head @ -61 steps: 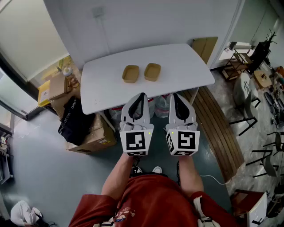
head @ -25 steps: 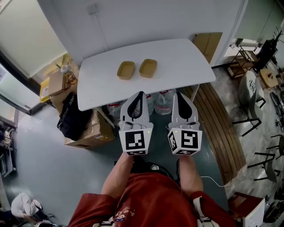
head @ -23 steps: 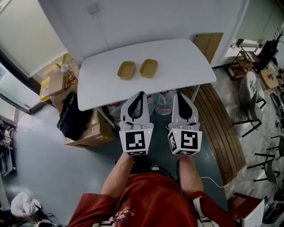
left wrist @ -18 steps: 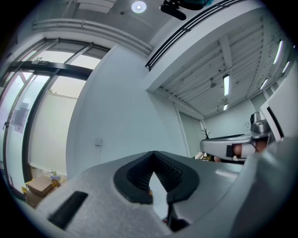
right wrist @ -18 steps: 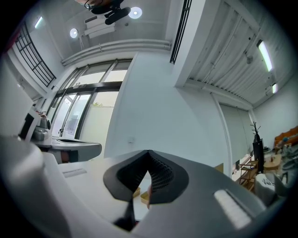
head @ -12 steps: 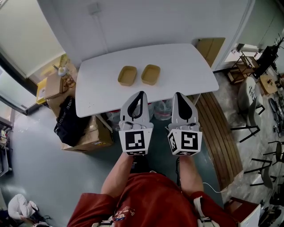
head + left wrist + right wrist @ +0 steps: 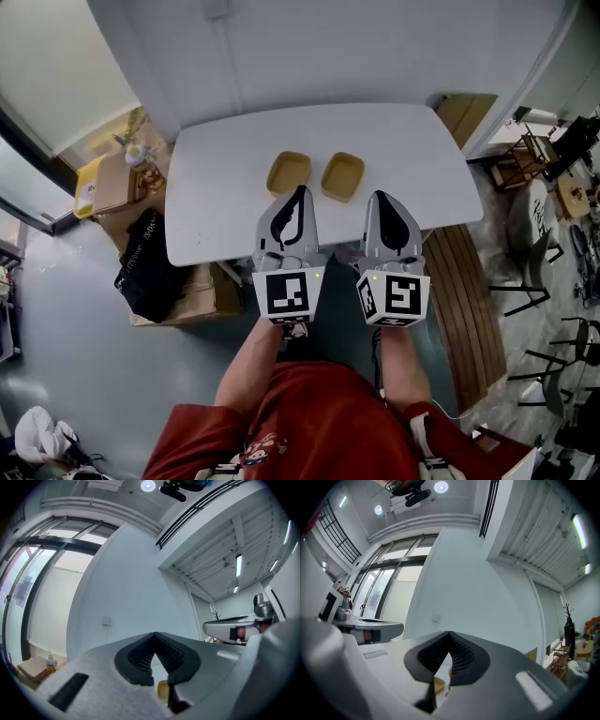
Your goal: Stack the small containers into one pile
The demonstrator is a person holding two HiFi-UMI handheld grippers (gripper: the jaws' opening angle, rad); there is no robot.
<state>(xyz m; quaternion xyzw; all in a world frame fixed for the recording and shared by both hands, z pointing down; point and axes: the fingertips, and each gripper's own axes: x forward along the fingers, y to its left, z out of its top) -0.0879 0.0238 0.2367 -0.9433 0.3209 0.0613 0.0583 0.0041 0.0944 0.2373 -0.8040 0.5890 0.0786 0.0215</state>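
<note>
Two shallow tan containers sit side by side near the middle of the white table (image 7: 216, 192): the left container (image 7: 288, 172) and the right container (image 7: 343, 176). They lie close together but apart, each empty, so no pile is started. Both look like rounded rectangles, the right one turned a little clockwise. From this height their long axes are hard to call, though they probably run from 6 to 12 o'clock.

The left gripper (image 7: 298, 192) has its jaws pressed together with nothing between them. In the head view its tip lies at the near rim of the left container, which is at about 12 o'clock from it, and the right container at about 2 o'clock. The right gripper (image 7: 382, 199) is likewise closed and empty, with the right container at about 10 o'clock from its tip.

In each gripper view a sliver of container shows under the closed jaws, the left container (image 7: 163, 691) and the right container (image 7: 437, 684). That puts both containers below and ahead of the tips, not touching them.

Each hand is about equally near its own container, so either could lift first. Its jaws must part and drop toward a rim, and then that container goes sideways, along the 3-to-9 line, onto its neighbour.
</note>
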